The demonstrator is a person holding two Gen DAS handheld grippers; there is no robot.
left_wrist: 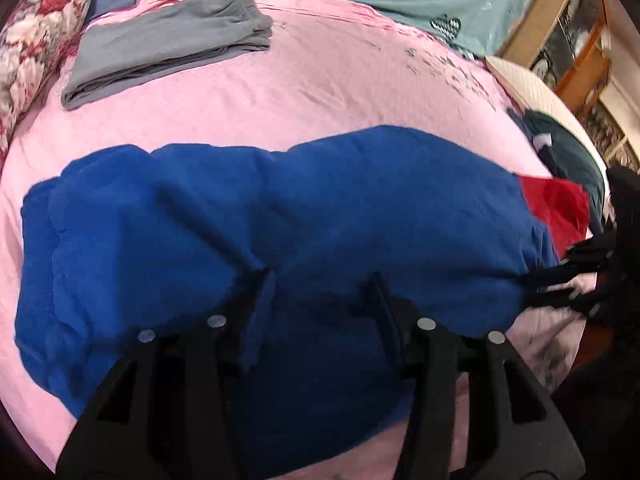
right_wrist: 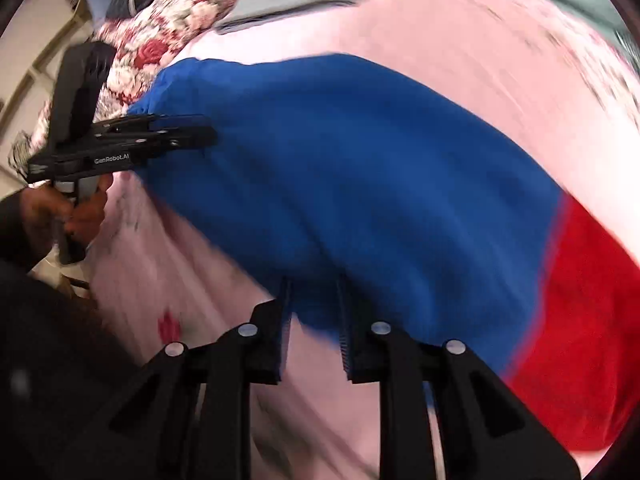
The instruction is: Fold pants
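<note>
Blue pants lie across the pink bedsheet, also in the right wrist view. My left gripper is at the near edge of the pants with fabric between its spread fingers; seen from the right wrist view its fingers look closed on the blue cloth. My right gripper has its fingers around the pants' near edge, a gap between them; it shows in the left wrist view at the pants' right end. The view is blurred.
A folded grey garment lies at the far left of the bed. A floral pillow is at the left edge. A red garment and dark clothes lie at the right. A wooden shelf stands behind.
</note>
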